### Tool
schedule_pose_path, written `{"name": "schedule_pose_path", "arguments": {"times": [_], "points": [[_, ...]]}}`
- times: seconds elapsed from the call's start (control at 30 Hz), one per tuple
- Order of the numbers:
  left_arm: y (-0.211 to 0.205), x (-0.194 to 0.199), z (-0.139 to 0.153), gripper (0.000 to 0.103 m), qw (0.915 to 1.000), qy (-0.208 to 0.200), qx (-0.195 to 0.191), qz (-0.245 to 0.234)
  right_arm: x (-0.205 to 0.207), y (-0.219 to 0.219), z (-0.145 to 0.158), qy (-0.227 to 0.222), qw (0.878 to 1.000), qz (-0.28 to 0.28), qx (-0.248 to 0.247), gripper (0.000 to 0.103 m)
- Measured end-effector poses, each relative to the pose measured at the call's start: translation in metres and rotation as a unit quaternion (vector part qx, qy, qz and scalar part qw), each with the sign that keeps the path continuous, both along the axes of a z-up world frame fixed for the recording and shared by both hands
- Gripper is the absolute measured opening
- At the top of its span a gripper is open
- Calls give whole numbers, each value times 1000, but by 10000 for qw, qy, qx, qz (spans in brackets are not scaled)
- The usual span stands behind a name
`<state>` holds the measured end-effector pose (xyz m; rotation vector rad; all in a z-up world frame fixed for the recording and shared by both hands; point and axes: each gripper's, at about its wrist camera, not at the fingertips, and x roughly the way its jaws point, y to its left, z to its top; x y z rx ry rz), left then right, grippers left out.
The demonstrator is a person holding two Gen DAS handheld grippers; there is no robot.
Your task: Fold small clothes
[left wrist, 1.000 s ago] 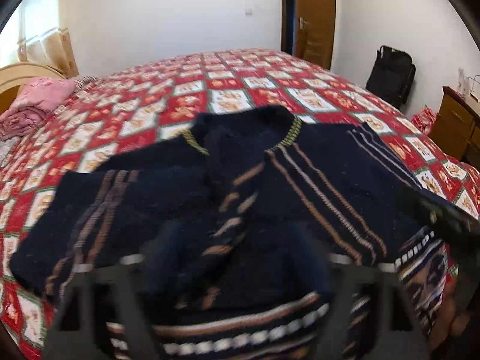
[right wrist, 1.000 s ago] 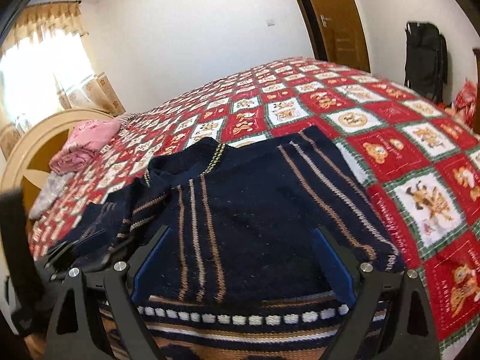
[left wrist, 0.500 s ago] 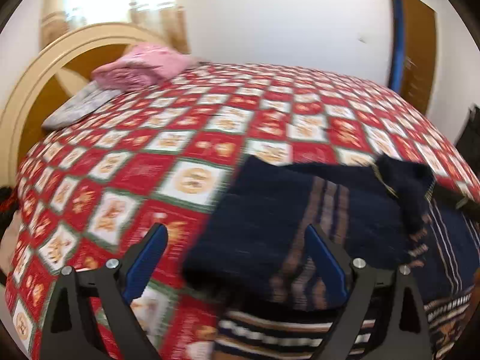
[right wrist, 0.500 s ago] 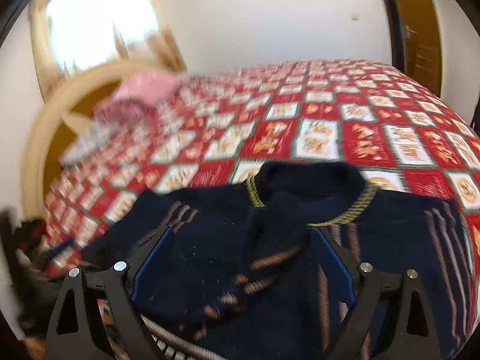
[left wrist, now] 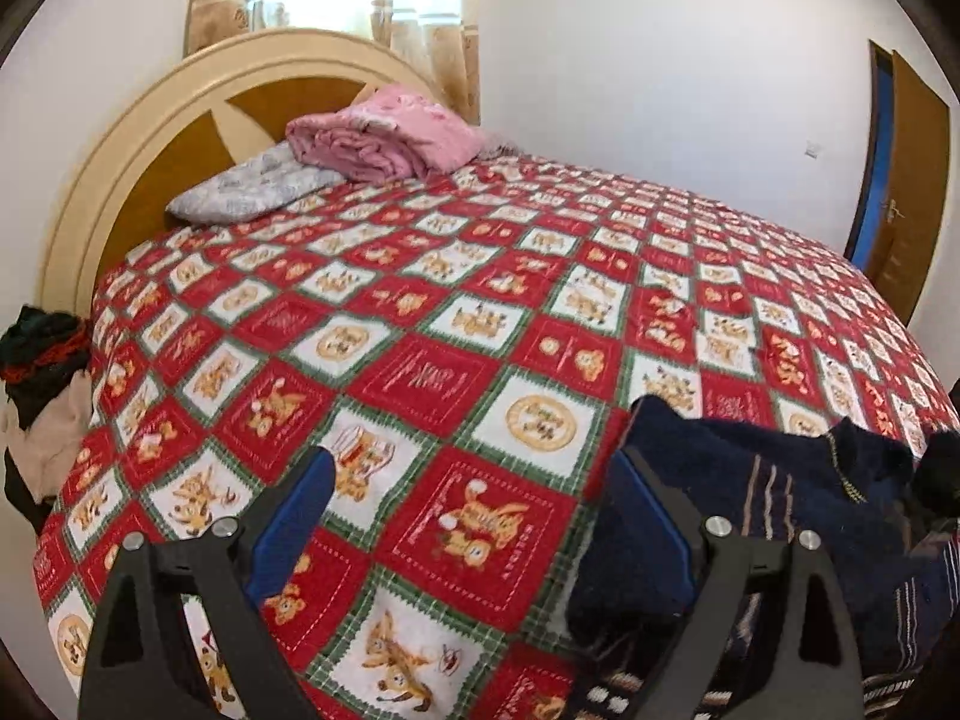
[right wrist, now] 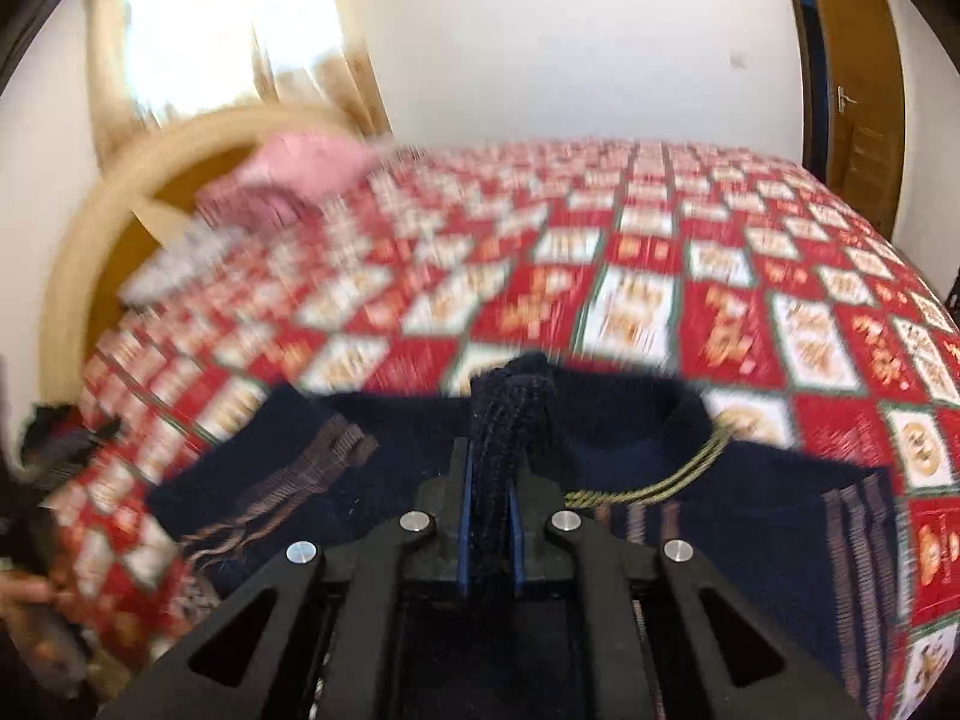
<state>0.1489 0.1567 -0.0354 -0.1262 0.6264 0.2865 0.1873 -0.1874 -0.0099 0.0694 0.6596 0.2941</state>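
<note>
A dark navy knitted sweater with tan stripes lies spread on the red-and-white patterned quilt. My right gripper sits low over it, its jaws closing, and the blue pads pinch a ribbed navy sleeve cuff that stands up between them. In the left wrist view the sweater lies bunched at the lower right. My left gripper hangs open over bare quilt to the sweater's left, with nothing between its fingers. Its right finger is at the sweater's edge.
A folded pink blanket and a grey pillow lie against the round wooden headboard. A heap of dark and beige clothes sits off the bed's left edge. A wooden door stands at the right.
My right gripper has gone from wide open to pinched on the sleeve cuff. My left gripper has swung left off the sweater and is open over the quilt.
</note>
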Motion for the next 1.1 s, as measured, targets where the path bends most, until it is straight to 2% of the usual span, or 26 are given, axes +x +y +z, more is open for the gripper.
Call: {"name": "schedule_pose_path", "arguments": {"times": [0.07,0.13,0.23,0.33,0.37,0.4,0.43,0.5,0.63,0.7,0.83,0.93,1.0,1.03,1.07,1.1], "points": [[-8,1,2,95,9999,-58,106,-113,-19,-30,12,-253,9996,-20,96,9],[-18,4,1,95,9996,-49,183,-223,-33,-54,9,-384,9992,-98,73,9],[-33,10,-6,95,9990,68,89,-432,-48,-97,-22,-132,9988,-323,337,10],[-52,13,-12,95,9974,211,67,-689,-60,-129,-61,265,9945,-994,185,11],[-60,13,-14,95,9963,262,94,-812,-65,-135,-68,375,9930,-1102,216,22],[-69,13,-17,95,9948,315,167,-953,-69,-140,-75,526,9906,-1242,237,29],[-74,12,-18,95,9939,335,229,-1023,-75,-146,-78,609,9887,-1343,271,30],[-86,13,-21,95,9918,394,402,-1143,-84,-150,-72,543,9874,-1448,337,31],[-100,14,-26,95,9892,507,424,-1305,-94,-159,-49,306,9800,-1947,268,31],[-108,15,-30,95,9880,570,474,-1354,-89,-156,-41,188,9822,-1863,166,31],[-124,13,-37,95,9850,635,599,-1491,-63,-142,-50,430,9859,-1618,17,31],[-133,14,-41,95,9826,744,785,-1510,-42,-131,-69,818,9837,-1601,-59,31],[-135,14,-43,95,9818,797,890,-1476,-41,-123,-72,753,9826,-1689,-168,37],[-136,15,-45,95,9814,823,921,-1468,-41,-121,-72,743,9833,-1650,-176,48],[-137,16,-47,95,9809,882,935,-1458,-42,-118,-72,745,9844,-1588,-120,54],[-137,17,-49,95,9807,922,934,-1452,-43,-116,-71,731,9845,-1591,-100,54]]}}
